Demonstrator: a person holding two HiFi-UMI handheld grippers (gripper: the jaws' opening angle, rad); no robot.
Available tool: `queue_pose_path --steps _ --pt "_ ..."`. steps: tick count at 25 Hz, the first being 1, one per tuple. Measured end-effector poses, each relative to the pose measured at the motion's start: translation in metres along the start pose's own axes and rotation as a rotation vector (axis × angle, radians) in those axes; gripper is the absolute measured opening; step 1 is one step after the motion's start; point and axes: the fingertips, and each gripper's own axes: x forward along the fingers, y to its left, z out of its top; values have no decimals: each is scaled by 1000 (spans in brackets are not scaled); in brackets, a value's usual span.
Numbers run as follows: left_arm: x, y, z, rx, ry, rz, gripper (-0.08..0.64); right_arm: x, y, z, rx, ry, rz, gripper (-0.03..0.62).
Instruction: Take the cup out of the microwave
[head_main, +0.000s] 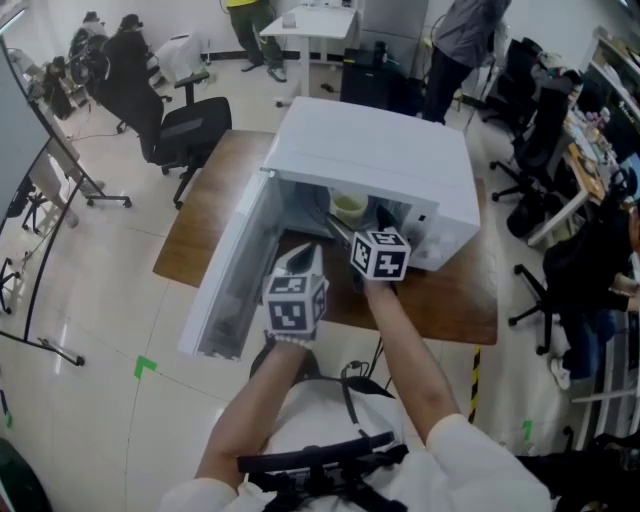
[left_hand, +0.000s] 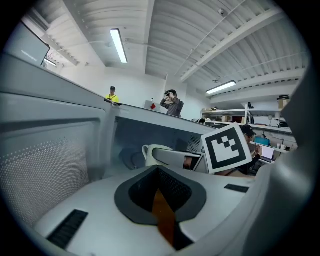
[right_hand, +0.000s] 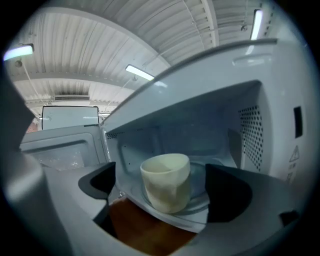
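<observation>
The cup (right_hand: 166, 181) stands inside the microwave (head_main: 380, 160), whose door hangs open. The right tool (right_hand: 162, 189) is wide open at the microwave's mouth and touches nothing. The left tool (left_hand: 159, 172) is closed and empty. From the head view, only the cup's rim shows.

Microwave (head_main: 380, 160) on wooden table (head_main: 215, 200), toward its right side. Door (head_main: 235, 275) swung out to the left, over the table's front edge. Cup (right_hand: 166, 181) inside on the turntable plate (right_hand: 202, 197), near the cavity's front. Right gripper (head_main: 362, 225) at the opening, cup ahead of its jaws, not touching. Left gripper (head_main: 300, 260) just left of it, beside the door. Office chair (head_main: 190, 130) behind the table's left end.
</observation>
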Motion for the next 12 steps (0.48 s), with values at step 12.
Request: queue_pose_path --steps 12 --pt "38 13 -5 8 51 5 -3 50 -16 -8 -68 43 -47 584"
